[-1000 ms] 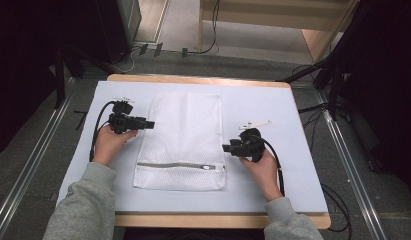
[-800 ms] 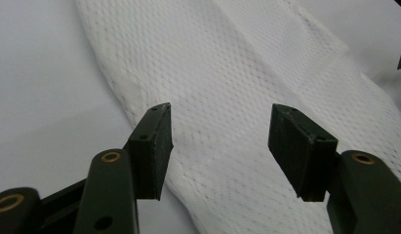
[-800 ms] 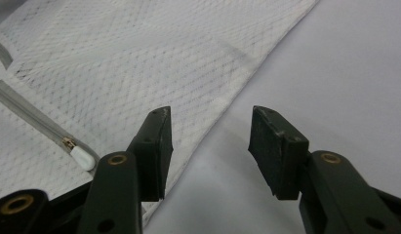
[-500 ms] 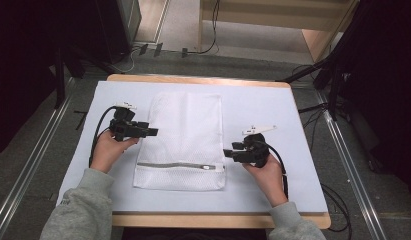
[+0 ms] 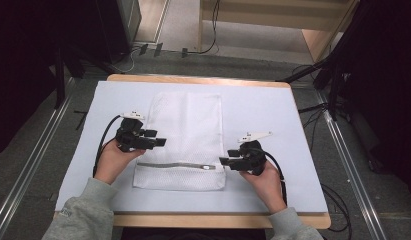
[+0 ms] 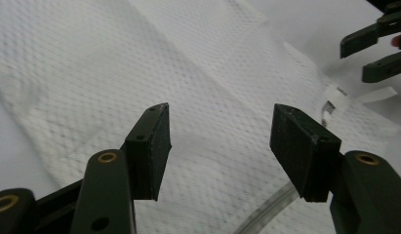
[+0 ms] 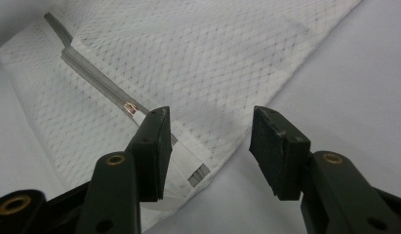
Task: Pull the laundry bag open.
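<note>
A white mesh zip bag lies flat on the middle of the mat, its grey zipper running across near the front end. My left gripper is open at the bag's left edge; its jaws hover wide apart over the mesh. At the bag's right edge, by the zipper's end, is my right gripper, also open. In the right gripper view the zipper and its pull lie just ahead of the left jaw, with the bag's corner between the jaws. Nothing is held.
A pale mat covers the wooden table. Cables trail from both grippers toward the front edge. Dark stands and floor cables surround the table. The right gripper's jaws show at the top right of the left gripper view.
Both hands have drawn back toward the table's front, and the grippers now sit closer to the bag's zipper end. The bag has not moved.
</note>
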Motion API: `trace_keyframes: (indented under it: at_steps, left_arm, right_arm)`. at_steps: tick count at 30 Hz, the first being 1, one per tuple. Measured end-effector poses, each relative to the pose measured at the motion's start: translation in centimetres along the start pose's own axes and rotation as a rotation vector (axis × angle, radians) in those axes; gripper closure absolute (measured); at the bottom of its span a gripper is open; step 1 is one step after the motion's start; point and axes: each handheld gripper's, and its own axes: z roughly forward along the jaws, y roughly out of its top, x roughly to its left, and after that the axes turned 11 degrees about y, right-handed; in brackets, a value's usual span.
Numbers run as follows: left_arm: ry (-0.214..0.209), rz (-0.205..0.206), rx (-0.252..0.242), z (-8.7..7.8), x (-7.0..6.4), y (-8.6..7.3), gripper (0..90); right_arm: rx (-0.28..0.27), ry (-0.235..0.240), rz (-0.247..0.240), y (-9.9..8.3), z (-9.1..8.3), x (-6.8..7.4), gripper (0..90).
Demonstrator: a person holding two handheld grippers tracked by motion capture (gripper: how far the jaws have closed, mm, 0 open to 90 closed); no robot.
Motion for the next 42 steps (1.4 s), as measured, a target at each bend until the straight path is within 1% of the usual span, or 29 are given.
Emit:
trace_keyframes:
  at_steps: [5,9,10,12,17,20,21,22,23,25,26,27,28,30,33,36,39,42]
  left_arm:
    - [-0.048,-0.016,0.0,0.1,-0.9,-0.4,42.6]
    - [-0.05,-0.009,0.009,0.3,-1.7,-0.6,44.5]
    - [-0.05,-0.009,0.009,0.3,-1.7,-0.6,45.5]
    - [-0.05,-0.009,0.013,0.2,-2.3,-0.8,48.5]
    - [-0.081,-0.012,0.014,0.1,-3.2,-0.9,61.5]
    - [-0.092,0.005,0.021,0.2,-4.0,-0.9,71.0]
    - [-0.096,0.015,0.02,0.2,-4.2,-0.9,75.7]
    - [-0.098,0.02,0.019,0.2,-4.4,-0.9,78.8]
    - [-0.104,0.024,0.017,0.2,-4.6,-0.8,81.4]
    - [-0.104,0.04,0.019,0.4,-5.1,-0.8,87.1]
    - [-0.104,0.04,0.019,0.4,-5.1,-0.8,89.2]
    - [-0.11,0.056,0.033,0.6,-5.5,-0.8,90.0]
    - [-0.112,0.062,0.037,0.8,-5.8,-0.8,90.0]
    - [-0.117,0.07,0.044,1.2,-6.2,-0.8,90.0]
    - [-0.126,0.089,0.064,2.3,-7.0,-0.9,90.0]
    - [-0.127,0.107,0.085,3.1,-7.7,-1.0,90.0]
    - [-0.132,0.114,0.099,4.0,-8.2,-1.1,90.0]
    - [-0.136,0.103,0.12,5.0,-8.3,-1.4,90.0]
  right_arm:
    - [0.002,0.01,0.002,0.2,0.3,0.2,53.1]
    - [0.016,0.021,0.001,0.4,1.0,0.4,54.9]
    - [0.023,0.025,-0.004,0.4,1.2,0.4,55.5]
    - [0.027,0.033,-0.01,0.6,1.5,0.6,57.3]
    - [0.042,0.045,-0.016,0.8,2.2,0.8,62.1]
    - [0.052,0.054,-0.011,0.9,2.4,0.8,66.2]
    - [0.058,0.059,-0.009,0.9,2.5,0.9,67.8]
    - [0.058,0.06,-0.012,1.0,2.6,0.9,70.3]
    - [0.063,0.065,-0.004,1.0,2.7,0.9,72.7]
    - [0.066,0.071,-0.009,1.0,2.9,1.0,76.6]
    - [0.073,0.074,-0.005,1.1,2.9,1.0,79.4]
    - [0.075,0.083,-0.003,1.1,3.1,1.0,82.4]
    - [0.078,0.087,0.006,1.1,3.1,1.0,85.0]
    - [0.078,0.095,-0.002,1.2,3.3,1.0,89.7]
    - [0.087,0.093,-0.003,1.2,3.7,1.0,90.0]
    - [0.098,0.098,0.009,1.2,4.1,1.1,90.0]
    - [0.102,0.1,0.002,1.3,4.4,1.2,90.0]
    - [0.112,0.094,-0.004,1.3,4.7,1.3,90.0]
